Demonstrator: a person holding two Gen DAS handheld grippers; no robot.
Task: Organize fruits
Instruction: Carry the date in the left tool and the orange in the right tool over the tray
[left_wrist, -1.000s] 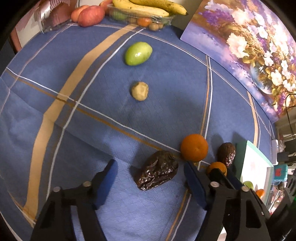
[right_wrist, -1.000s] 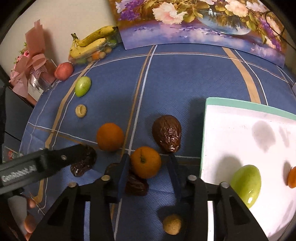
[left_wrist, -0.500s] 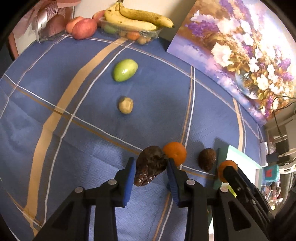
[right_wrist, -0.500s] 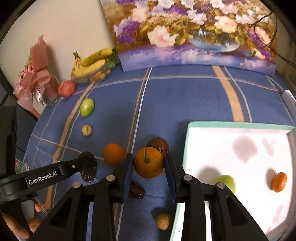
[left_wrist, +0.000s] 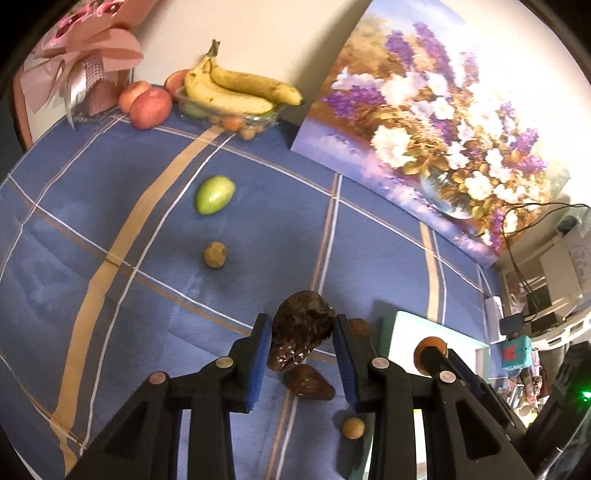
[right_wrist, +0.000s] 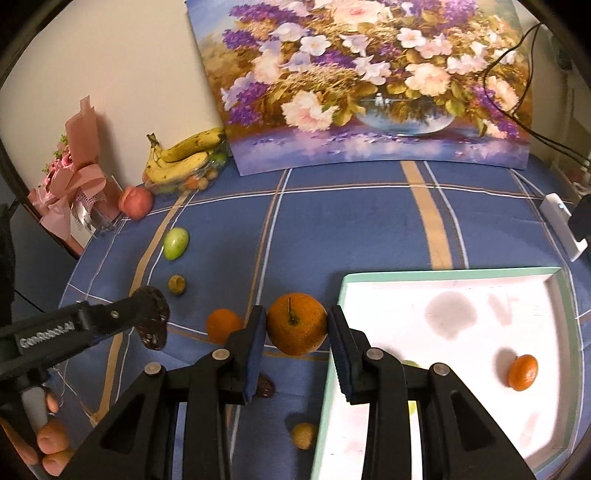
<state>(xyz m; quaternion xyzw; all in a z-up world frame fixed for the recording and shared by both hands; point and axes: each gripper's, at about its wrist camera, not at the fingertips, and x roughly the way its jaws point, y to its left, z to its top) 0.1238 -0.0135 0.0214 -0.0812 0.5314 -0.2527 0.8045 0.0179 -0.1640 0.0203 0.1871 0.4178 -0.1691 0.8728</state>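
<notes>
Gripping a wrinkled, glossy dark-brown date (left_wrist: 300, 338) between blue-padded fingers (left_wrist: 259, 354), left gripper (left_wrist: 300, 363) low in the left wrist frame; date oblong, long axis tilted from lower left to upper right, blunt end reaching past the fingertips, lifted off the blue plaid tablecloth (left_wrist: 110, 229). Just below it, a second shrivelled brown date (left_wrist: 308, 382) flat on the cloth, and a small round tan fruit (left_wrist: 352, 428) near the bottom edge. Farther up, a dull tan ball (left_wrist: 215, 254), then a smooth green oval fruit (left_wrist: 215, 194) angled toward upper right. At top left, red apples (left_wrist: 149, 107) and spotted yellow bananas (left_wrist: 236, 92) over a clear dish.

Clamping a round, dimpled orange (right_wrist: 296, 324) at lower centre of the right wrist frame, right gripper (right_wrist: 296, 343) with dark-blue padded fingers (right_wrist: 255, 354) pressed on both flanks, green stem facing the camera, slightly upward. Left of it, a smaller orange (right_wrist: 221, 325) on the cloth. Right of it, a shallow white tray (right_wrist: 443, 284) with mint-green rim, holding a small tangerine (right_wrist: 522, 372) at right. At top, a floral painting (right_wrist: 362, 85) leaning on the wall.
</notes>
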